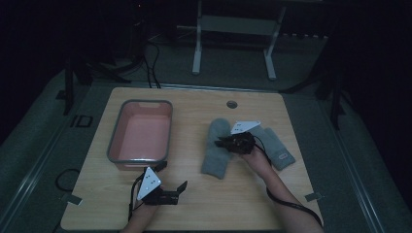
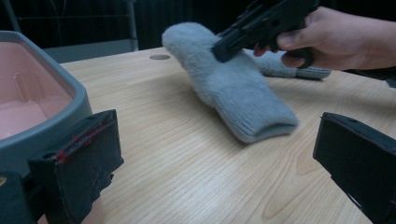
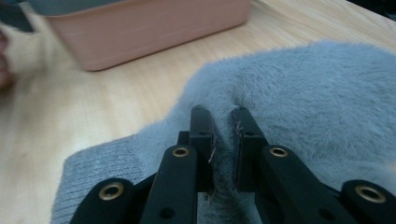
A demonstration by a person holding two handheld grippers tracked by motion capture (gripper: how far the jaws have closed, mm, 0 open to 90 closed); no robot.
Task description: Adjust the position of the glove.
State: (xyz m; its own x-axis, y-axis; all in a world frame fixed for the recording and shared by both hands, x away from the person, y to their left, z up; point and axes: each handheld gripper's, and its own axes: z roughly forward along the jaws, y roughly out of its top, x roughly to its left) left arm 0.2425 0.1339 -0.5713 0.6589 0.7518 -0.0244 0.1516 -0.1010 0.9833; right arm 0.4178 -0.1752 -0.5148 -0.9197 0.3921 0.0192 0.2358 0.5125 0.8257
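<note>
**Right gripper view: mitten pinched**

My right gripper (image 3: 223, 140) is clamped on a fold of the grey mitten (image 3: 299, 102), which lies on the table (image 1: 194, 204) right of the pink tub (image 1: 141, 133); my left gripper (image 1: 167, 187), jaws spread wide, grips nothing near the tub.

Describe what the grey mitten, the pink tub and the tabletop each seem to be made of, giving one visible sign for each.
Grey mitten: likely knitted wool or fleece; fuzzy nap, ribbed cuff. Pink tub: probably moulded plastic; smooth matt walls, rounded grey rim. Tabletop: wood or wood-look laminate; pale grain lines, low sheen.
</note>
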